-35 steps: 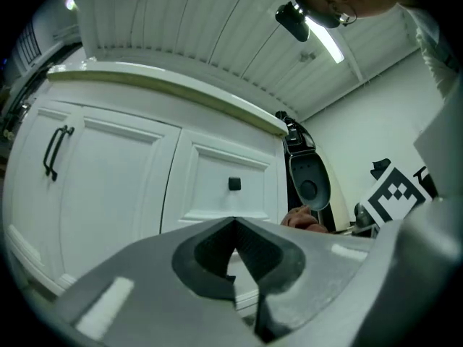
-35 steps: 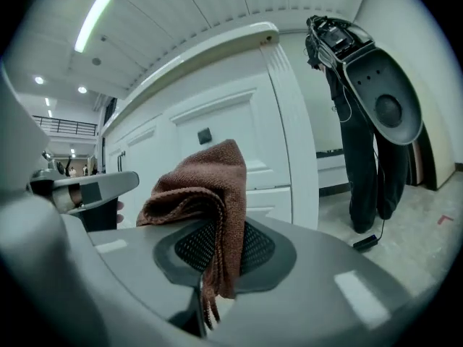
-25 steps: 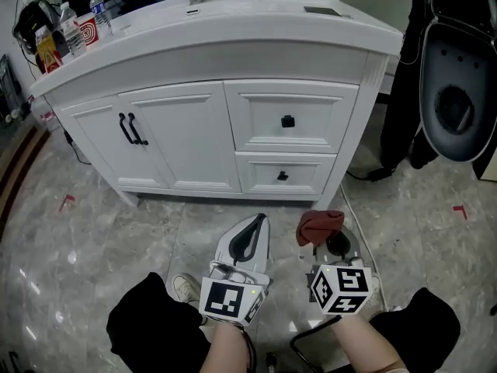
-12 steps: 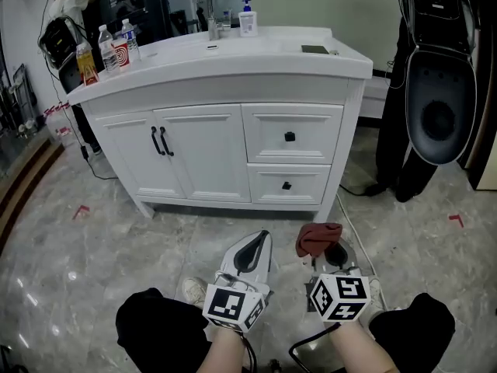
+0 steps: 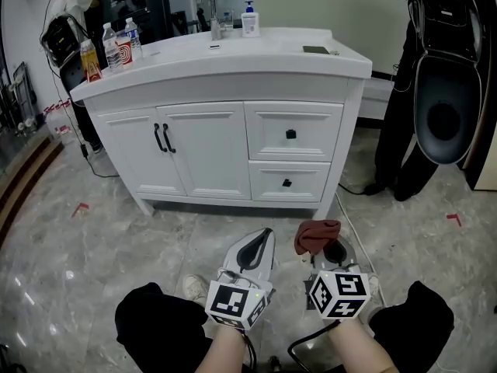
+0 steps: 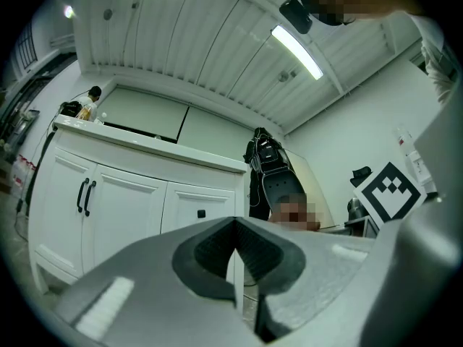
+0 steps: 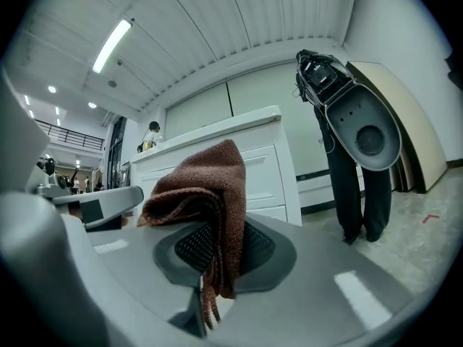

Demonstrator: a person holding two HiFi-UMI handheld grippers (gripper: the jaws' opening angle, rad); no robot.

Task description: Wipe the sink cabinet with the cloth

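The white sink cabinet (image 5: 233,92) stands ahead of me, with two doors on the left and two drawers on the right. My right gripper (image 5: 320,243) is shut on a reddish-brown cloth (image 5: 316,234), held low in front of the cabinet and well short of it. From the right gripper view the cloth (image 7: 206,194) bunches up above the closed jaws, with the cabinet (image 7: 253,165) behind. Beside it on the left, my left gripper (image 5: 258,245) is shut and holds nothing. The left gripper view has its closed jaws pointing at the cabinet (image 6: 137,194).
Bottles and a cup (image 5: 109,49) stand on the counter's left end, a faucet (image 5: 208,6) and a soap dispenser (image 5: 249,19) at the back. A black golf bag (image 5: 443,76) leans to the right of the cabinet. A person (image 5: 66,10) stands far left. Marble floor (image 5: 93,247) surrounds me.
The view has lifted, so the cabinet now appears more upright and farther off. Both grippers keep nearly the same place, and the cloth stays clamped in the right one.
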